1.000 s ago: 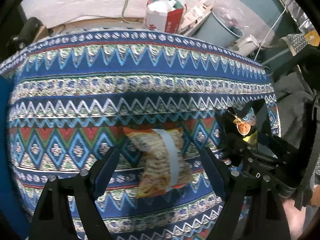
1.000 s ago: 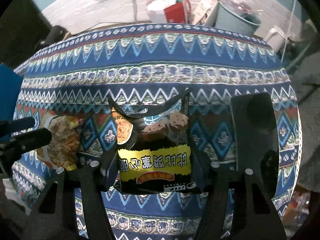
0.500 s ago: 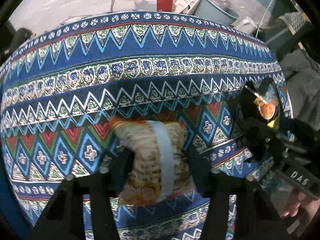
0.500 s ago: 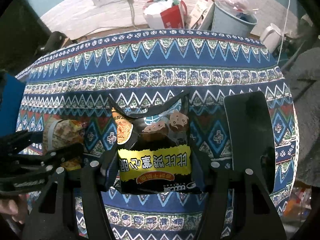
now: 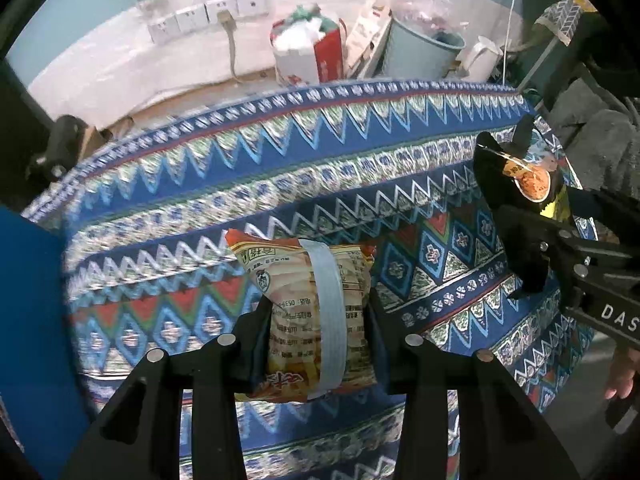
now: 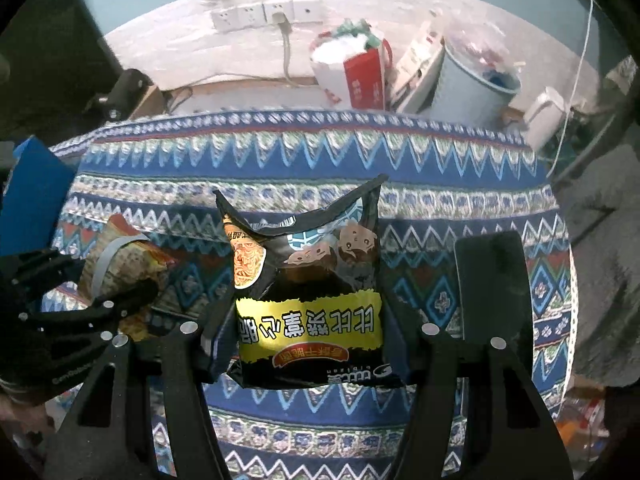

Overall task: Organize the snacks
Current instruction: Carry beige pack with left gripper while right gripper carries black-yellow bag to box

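My left gripper [image 5: 316, 320] is shut on an orange snack bag [image 5: 308, 280] with a pale band across its back, held up off the patterned tablecloth [image 5: 200, 208]. My right gripper [image 6: 310, 320] is shut on a black snack bag [image 6: 308, 280] with a yellow label, held above the cloth. The black bag and the right gripper also show at the right of the left wrist view [image 5: 520, 208]. The orange bag and the left gripper show at the left of the right wrist view [image 6: 124, 264].
A black flat stand [image 6: 492, 280] rests on the cloth at right. A blue box [image 6: 32, 196] sits at the table's left edge. Beyond the far edge stand a red and white bag [image 6: 352, 68], a pale blue bin [image 6: 468, 84] and wall sockets [image 6: 264, 14].
My left gripper closed on the orange bag and lifted it off the cloth. Both grippers rose, so more floor and wall show. The right gripper kept its hold on the black bag.
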Motion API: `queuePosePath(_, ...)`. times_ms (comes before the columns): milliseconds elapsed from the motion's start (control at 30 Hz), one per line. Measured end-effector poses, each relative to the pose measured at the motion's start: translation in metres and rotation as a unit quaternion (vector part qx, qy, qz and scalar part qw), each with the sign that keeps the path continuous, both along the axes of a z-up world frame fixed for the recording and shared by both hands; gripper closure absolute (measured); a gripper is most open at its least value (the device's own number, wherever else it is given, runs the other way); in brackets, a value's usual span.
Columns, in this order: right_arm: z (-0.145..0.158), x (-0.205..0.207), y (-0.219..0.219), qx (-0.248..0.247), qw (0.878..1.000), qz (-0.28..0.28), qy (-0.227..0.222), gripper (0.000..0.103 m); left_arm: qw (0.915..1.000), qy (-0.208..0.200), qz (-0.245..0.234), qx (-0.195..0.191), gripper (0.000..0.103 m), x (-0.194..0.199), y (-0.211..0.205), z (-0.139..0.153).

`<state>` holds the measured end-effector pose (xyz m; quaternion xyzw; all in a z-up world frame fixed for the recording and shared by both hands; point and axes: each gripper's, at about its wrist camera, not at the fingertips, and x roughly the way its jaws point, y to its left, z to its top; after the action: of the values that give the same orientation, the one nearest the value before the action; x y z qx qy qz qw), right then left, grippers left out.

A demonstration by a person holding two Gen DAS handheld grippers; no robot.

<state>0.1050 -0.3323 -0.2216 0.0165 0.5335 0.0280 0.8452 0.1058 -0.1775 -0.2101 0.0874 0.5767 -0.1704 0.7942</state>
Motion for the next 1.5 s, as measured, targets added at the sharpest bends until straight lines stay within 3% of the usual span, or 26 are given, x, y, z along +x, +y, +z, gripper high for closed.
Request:
queuePosePath(733,0.074,-0.01,0.088,-0.002,0.994,0.076,-0.078,0.042,0.9952,-0.089,0.04,-0.01,0.061,-0.022,0.092,0.079)
queuePosePath(1500,0.099,0.011,0.2,0.018,0.982,0.156,-0.101,0.042,0.9846,-0.133,0.11,-0.025,0.061,-0.04,0.203,0.121)
